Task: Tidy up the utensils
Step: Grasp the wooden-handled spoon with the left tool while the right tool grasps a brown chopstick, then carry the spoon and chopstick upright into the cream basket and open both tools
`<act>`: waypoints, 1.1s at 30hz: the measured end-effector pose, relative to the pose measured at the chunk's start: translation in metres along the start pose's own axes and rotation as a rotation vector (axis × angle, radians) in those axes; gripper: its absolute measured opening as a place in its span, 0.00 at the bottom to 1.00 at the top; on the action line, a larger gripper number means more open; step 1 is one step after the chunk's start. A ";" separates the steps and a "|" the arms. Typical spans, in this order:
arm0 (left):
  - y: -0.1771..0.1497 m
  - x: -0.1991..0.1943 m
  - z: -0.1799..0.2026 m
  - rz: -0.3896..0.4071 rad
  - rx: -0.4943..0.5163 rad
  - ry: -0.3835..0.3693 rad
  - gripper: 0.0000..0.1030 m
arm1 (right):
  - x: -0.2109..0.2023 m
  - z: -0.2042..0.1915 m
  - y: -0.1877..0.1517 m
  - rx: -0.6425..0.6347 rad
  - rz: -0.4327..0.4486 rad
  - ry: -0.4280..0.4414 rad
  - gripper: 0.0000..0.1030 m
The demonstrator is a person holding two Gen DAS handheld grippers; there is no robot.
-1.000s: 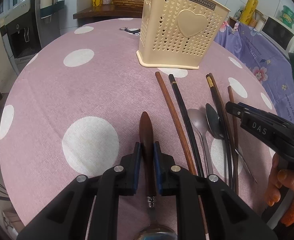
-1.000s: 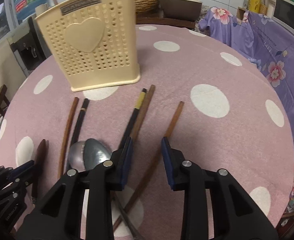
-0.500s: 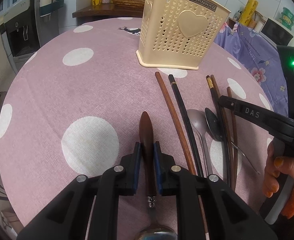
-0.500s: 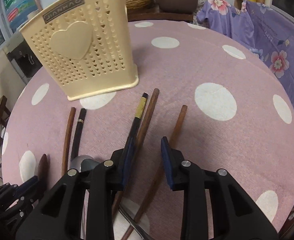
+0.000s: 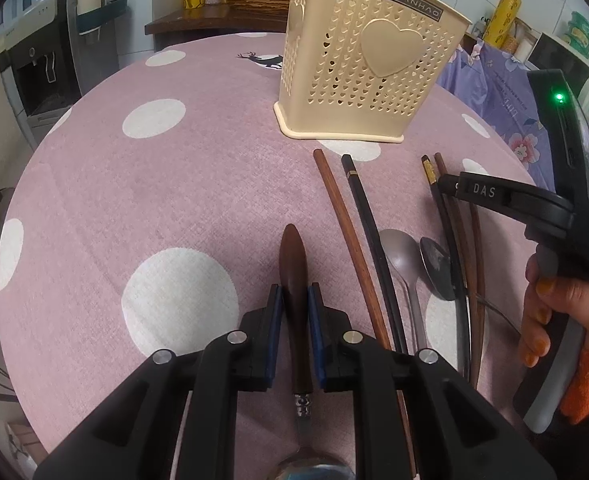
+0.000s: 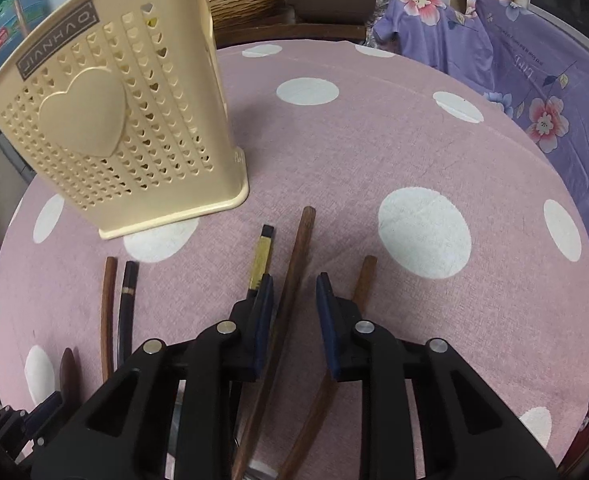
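The left gripper [image 5: 294, 312] has its fingers [image 5: 275, 316] closed on the dark wooden handle of a spoon [image 5: 293, 276]. The spoon's long axis runs straight along the fingers, handle tip pointing ahead toward the far desk, metal bowl back under the gripper body. To the left of these fingers the pink dotted desk [image 5: 134, 200] lies bare out to its round edge, giving open room.

Just right of the fingers lie a brown chopstick [image 5: 342, 220] and a black chopstick [image 5: 368, 224], side by side, ends pointing ahead toward the cream holder [image 5: 366, 76], which stands upright ahead and slightly right. Further right rest two metal spoons [image 5: 404, 252], bowls forward, then more chopsticks.

The right gripper [image 6: 292, 304] hovers over those chopsticks with its fingers [image 6: 264, 300] set moderately apart, gripping nothing. A brown stick [image 6: 300, 248] passes between them, pointing ahead; a gold-banded black stick [image 6: 263, 252] lies just at the left finger, another brown stick [image 6: 364, 276] just beyond the right finger. Right of these fingers the desk is open to its edge, where purple flowered cloth [image 6: 534, 80] hangs.
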State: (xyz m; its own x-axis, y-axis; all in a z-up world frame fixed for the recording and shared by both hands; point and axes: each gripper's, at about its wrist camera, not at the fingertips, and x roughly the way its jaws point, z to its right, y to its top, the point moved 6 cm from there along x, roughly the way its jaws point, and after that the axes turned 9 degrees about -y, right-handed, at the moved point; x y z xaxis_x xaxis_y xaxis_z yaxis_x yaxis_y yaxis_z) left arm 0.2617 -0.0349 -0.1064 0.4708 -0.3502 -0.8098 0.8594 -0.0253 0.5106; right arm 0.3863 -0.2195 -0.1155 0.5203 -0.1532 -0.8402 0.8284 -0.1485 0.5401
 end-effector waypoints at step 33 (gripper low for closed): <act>0.029 -0.003 0.002 0.068 0.026 0.077 0.15 | -0.016 0.011 0.012 0.132 0.049 0.110 0.08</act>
State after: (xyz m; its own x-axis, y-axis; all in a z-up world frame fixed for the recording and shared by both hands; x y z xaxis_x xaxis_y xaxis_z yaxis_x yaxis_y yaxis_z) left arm 0.2846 -0.0364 -0.0884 0.5429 -0.2791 -0.7921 0.8198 -0.0287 0.5720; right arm 0.3854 -0.2298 -0.0954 0.5849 -0.0563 -0.8092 0.7710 -0.2713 0.5761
